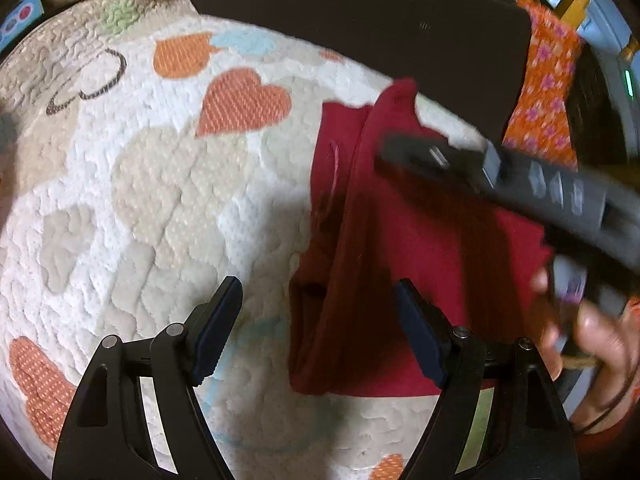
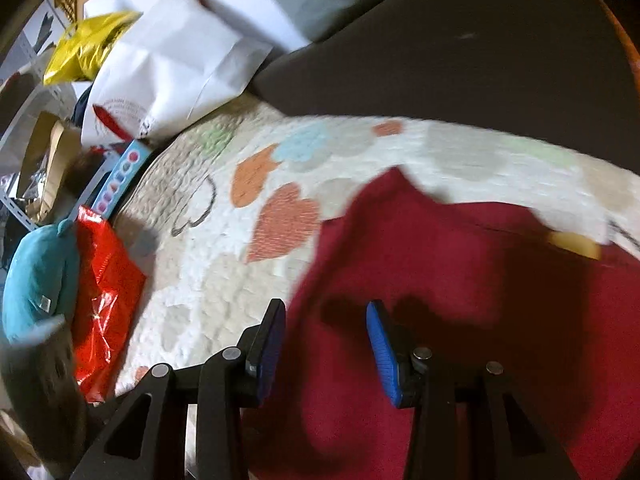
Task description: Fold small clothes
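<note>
No legible text anywhere.

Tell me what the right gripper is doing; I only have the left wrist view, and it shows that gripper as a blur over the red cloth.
Observer: The right gripper is open, with nothing between its blue pads.
Operator: Say what lies under it.
Observer: The red cloth fills the space below it, spread on the heart-print quilt.
Operator: Report anything on the cloth I can't see.
Observer: A small yellow patch shows near the cloth's far edge; it is too blurred to identify.
Operator: Describe what's left of the quilt.
Observer: A red plastic bag and a teal plush toy sit at its left edge.
</note>
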Demonstrator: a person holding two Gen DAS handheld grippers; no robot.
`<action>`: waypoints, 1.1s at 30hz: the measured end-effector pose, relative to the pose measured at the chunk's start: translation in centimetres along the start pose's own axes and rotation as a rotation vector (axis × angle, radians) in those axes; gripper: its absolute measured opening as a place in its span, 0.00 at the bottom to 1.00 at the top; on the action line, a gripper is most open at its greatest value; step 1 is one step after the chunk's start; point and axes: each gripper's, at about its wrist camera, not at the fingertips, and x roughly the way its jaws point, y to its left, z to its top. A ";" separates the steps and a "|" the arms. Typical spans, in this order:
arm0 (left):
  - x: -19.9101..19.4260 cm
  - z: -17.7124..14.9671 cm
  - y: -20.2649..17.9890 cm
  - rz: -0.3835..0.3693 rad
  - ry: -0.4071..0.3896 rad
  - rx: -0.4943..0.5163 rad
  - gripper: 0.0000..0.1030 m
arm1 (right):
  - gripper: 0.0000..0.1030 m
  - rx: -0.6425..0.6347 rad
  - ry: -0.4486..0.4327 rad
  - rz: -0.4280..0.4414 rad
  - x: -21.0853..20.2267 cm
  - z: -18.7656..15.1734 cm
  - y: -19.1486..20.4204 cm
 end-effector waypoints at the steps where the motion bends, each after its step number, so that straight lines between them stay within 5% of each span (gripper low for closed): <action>1: 0.5 -0.1 0.0 0.008 0.007 0.007 0.76 | 0.41 -0.006 0.020 0.000 1.0 0.3 0.4; 5: 2.4 -0.2 0.3 0.008 0.049 -0.018 0.76 | 0.45 -0.025 0.105 -0.043 4.7 1.3 0.9; 16: 3.3 0.3 -0.9 0.017 0.035 0.017 0.77 | 0.46 -0.021 0.036 -0.083 1.8 0.8 0.3; 24: 4.4 4.1 0.3 -0.062 0.048 -0.016 0.77 | 0.46 0.077 -0.058 -0.082 -1.3 0.4 -2.2; 30: 5.8 5.5 0.0 -0.118 0.062 -0.029 0.95 | 0.46 0.115 -0.098 -0.073 -3.5 -0.1 -4.6; 33: 5.9 5.3 -1.5 -0.100 0.051 0.013 0.94 | 0.46 0.144 -0.115 -0.073 -4.7 -0.7 -6.0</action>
